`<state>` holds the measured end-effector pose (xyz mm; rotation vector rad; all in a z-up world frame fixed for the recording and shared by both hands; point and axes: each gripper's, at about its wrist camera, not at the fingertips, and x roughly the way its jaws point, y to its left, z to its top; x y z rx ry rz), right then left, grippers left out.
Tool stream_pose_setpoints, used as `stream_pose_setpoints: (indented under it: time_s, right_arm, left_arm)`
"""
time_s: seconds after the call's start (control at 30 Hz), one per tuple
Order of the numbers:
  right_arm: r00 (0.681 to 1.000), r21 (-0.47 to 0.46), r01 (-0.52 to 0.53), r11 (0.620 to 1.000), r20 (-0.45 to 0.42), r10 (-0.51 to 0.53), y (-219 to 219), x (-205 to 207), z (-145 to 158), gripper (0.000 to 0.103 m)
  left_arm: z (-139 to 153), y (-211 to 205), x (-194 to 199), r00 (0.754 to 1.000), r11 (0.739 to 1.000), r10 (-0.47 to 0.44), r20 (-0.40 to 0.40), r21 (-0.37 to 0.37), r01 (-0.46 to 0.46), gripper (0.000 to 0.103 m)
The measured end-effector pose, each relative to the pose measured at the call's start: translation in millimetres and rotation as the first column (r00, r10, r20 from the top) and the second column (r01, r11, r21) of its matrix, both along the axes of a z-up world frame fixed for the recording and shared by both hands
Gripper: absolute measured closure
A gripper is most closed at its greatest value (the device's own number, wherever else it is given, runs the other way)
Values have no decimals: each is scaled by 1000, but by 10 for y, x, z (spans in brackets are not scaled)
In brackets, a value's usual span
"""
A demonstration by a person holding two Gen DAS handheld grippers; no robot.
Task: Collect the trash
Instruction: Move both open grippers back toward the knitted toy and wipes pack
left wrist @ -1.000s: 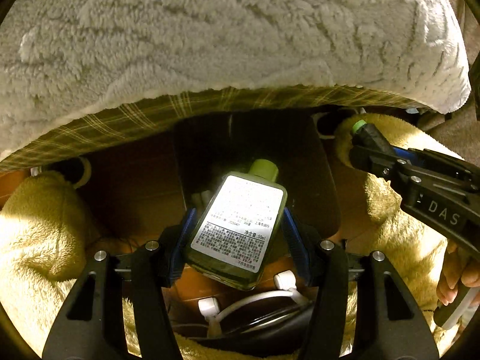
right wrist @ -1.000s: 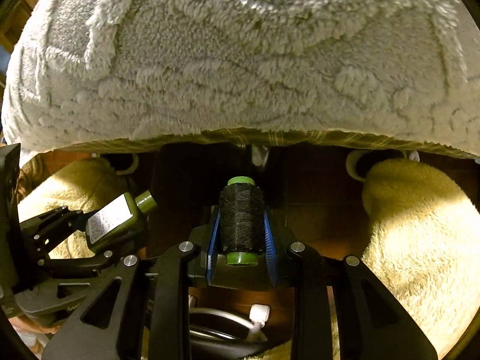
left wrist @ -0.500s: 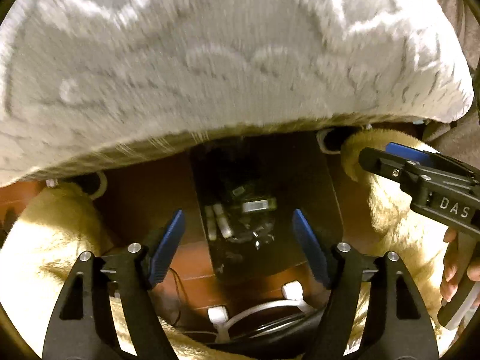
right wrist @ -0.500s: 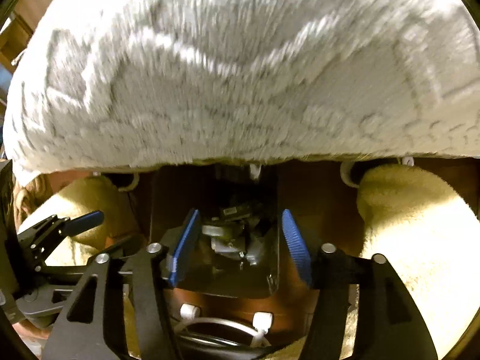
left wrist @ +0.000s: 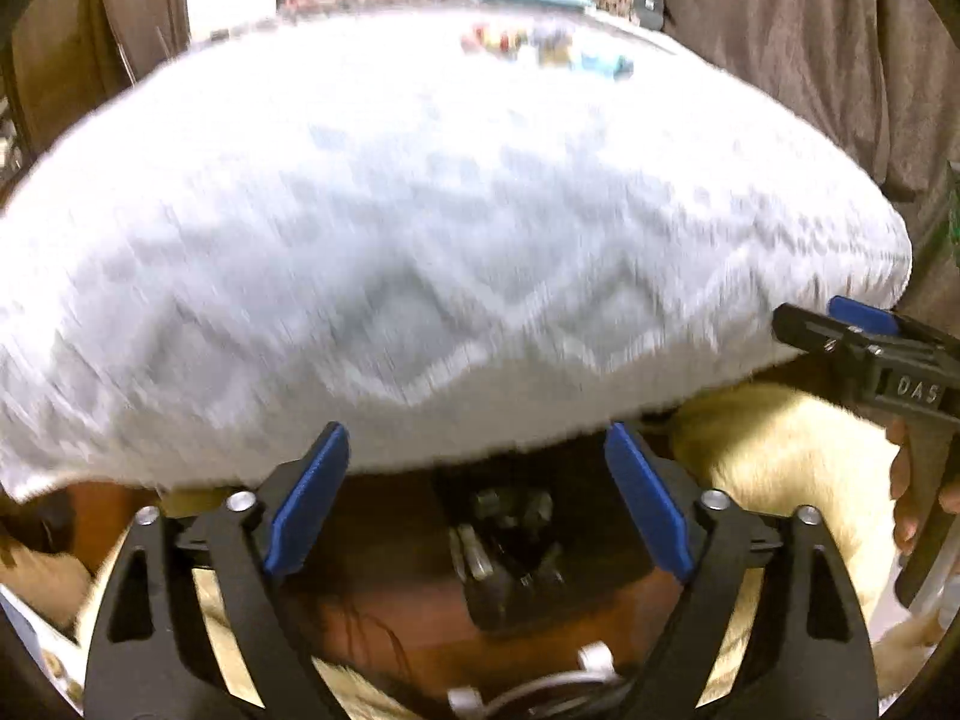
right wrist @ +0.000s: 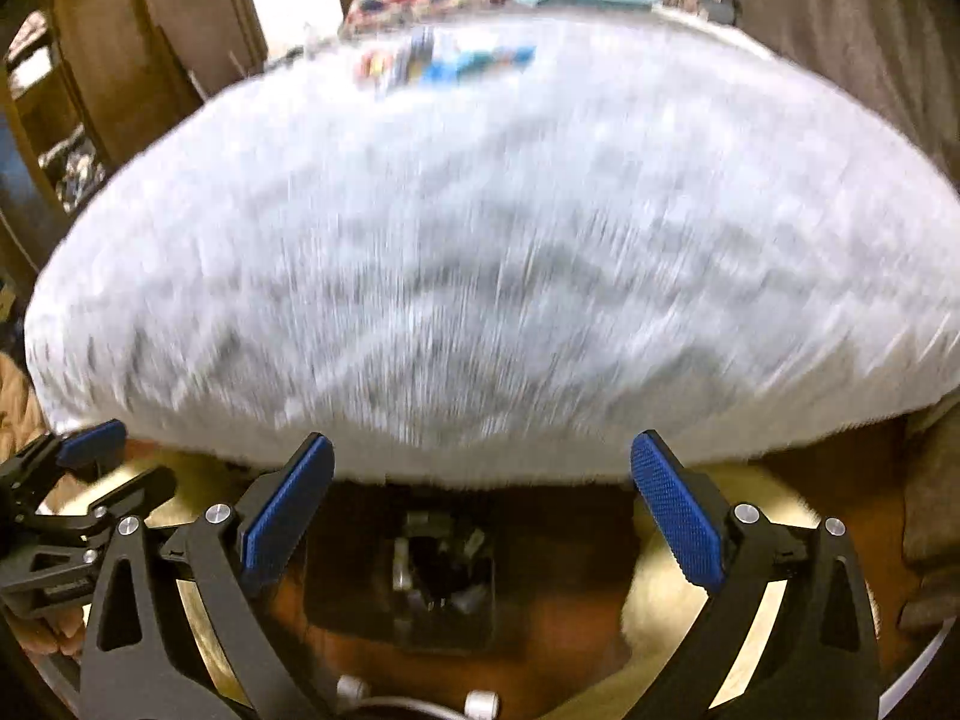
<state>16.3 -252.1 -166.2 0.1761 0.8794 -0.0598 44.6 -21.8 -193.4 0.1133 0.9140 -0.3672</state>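
With both the left gripper [left wrist: 477, 504] and right gripper [right wrist: 480, 507] just spread wide and empty above the dark bin [right wrist: 444, 576] holding the dropped trash, I should clear the white fleece blanket [left wrist: 456, 228] before targeting the far litter [right wrist: 444, 63].

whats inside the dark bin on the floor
The bin holds a jumble of pale and dark pieces, too blurred to name. Its far side is hidden under the white blanket.
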Motion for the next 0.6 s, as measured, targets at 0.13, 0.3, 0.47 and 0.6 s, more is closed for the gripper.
stream_pose_setpoints:
  time_s: [0.13, 0.3, 0.47, 0.6]
  right_arm:
    - [998, -35, 23, 999, 67, -20, -66, 134, 306, 4]
    - [993, -49, 31, 998, 112, -25, -142, 368, 456, 4]
    - [992, -41, 36, 999, 124, -31, -180, 735, 517, 4]
    - [992, -14, 43, 999, 120, -41, -186, 1064, 539, 4]
  left_arm:
    - [256, 44, 182, 997, 1000, 24, 76, -1, -24, 8]
    - [408, 12, 465, 993, 999, 39, 108, -5, -39, 8]
    - [478, -115, 764, 988, 999, 36, 149, 21, -40, 8]
    - [541, -173, 990, 984, 999, 17, 175, 41, -24, 8]
